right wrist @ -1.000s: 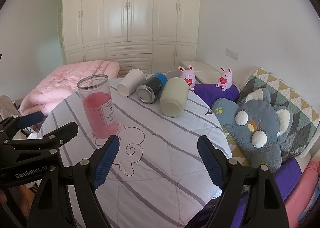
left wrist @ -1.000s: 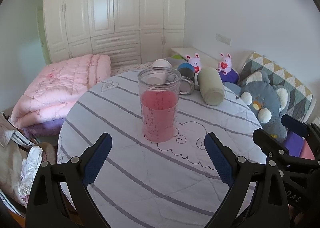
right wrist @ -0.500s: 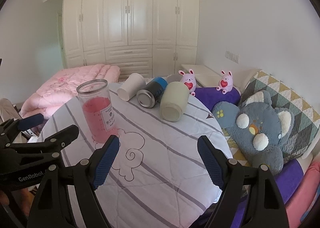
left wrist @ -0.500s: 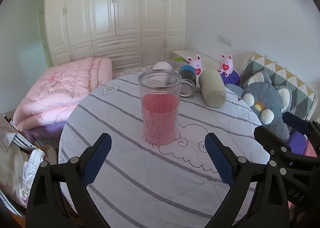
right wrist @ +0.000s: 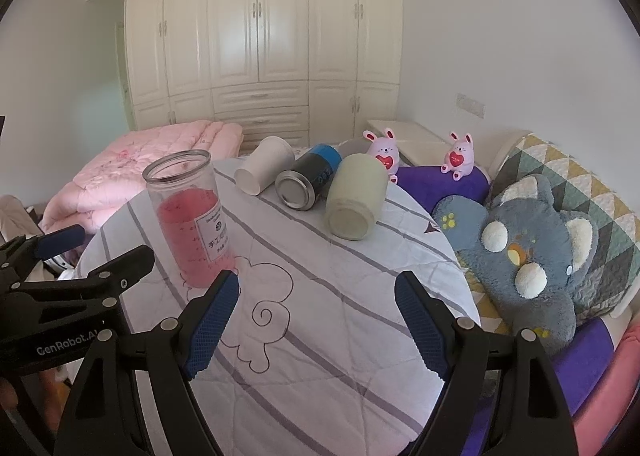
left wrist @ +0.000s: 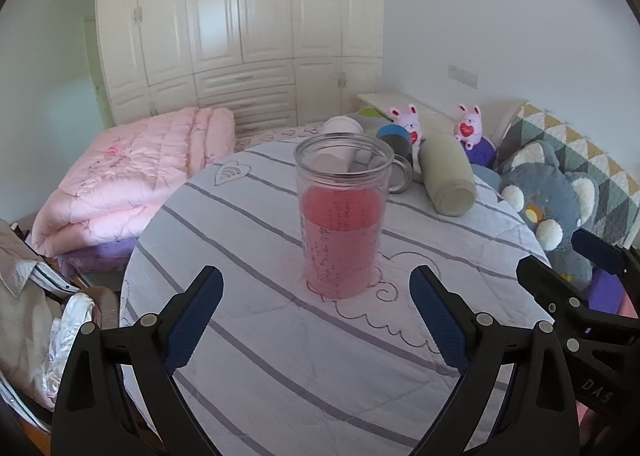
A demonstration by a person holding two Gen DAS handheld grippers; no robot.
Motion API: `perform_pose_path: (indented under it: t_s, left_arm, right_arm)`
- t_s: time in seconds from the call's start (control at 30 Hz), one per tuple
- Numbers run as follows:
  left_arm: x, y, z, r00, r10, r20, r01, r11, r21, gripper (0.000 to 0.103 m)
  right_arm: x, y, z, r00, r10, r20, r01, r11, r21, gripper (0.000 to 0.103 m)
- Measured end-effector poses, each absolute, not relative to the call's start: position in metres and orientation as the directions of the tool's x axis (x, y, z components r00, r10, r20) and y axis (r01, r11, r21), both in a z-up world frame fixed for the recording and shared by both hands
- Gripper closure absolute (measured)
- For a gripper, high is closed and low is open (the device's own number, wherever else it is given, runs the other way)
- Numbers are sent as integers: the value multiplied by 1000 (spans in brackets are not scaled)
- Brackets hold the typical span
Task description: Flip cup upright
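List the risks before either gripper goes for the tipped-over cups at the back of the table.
1. The clear jar holding pink liquid stands upright with no lid, between the left gripper and the cups; a reach past it could probably knock it over and spill.
2. The white cup, dark can and beige cup lie packed side by side, so the open right gripper may nudge a neighbour and roll it toward the table's edge.

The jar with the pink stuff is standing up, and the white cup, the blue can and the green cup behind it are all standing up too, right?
Not quite. The jar does stand upright, but the white cup, the blue can and the green cup all lie on their sides on the table. The right wrist view shows this best.
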State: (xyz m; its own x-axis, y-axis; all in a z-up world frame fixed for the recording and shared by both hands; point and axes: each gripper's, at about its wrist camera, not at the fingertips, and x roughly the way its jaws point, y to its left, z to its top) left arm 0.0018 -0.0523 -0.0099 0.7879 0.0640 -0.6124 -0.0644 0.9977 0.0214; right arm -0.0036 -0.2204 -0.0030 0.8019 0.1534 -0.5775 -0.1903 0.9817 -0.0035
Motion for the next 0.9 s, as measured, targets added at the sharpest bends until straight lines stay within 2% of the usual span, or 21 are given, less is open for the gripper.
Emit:
perform_pose_path:
  t_s: [0.77, 0.9]
  left_arm:
    - [82, -19, -7, 754, 168, -635, -181, 982, 44, 5]
    - [91, -6, -10, 741, 150, -654, -196, 981, 3, 5]
  right_arm:
    - [38, -213, -8, 775, 162, -611, -195, 981, 12, 21]
    - [41, -211, -10, 770, 162, -617, -199, 980, 8, 21]
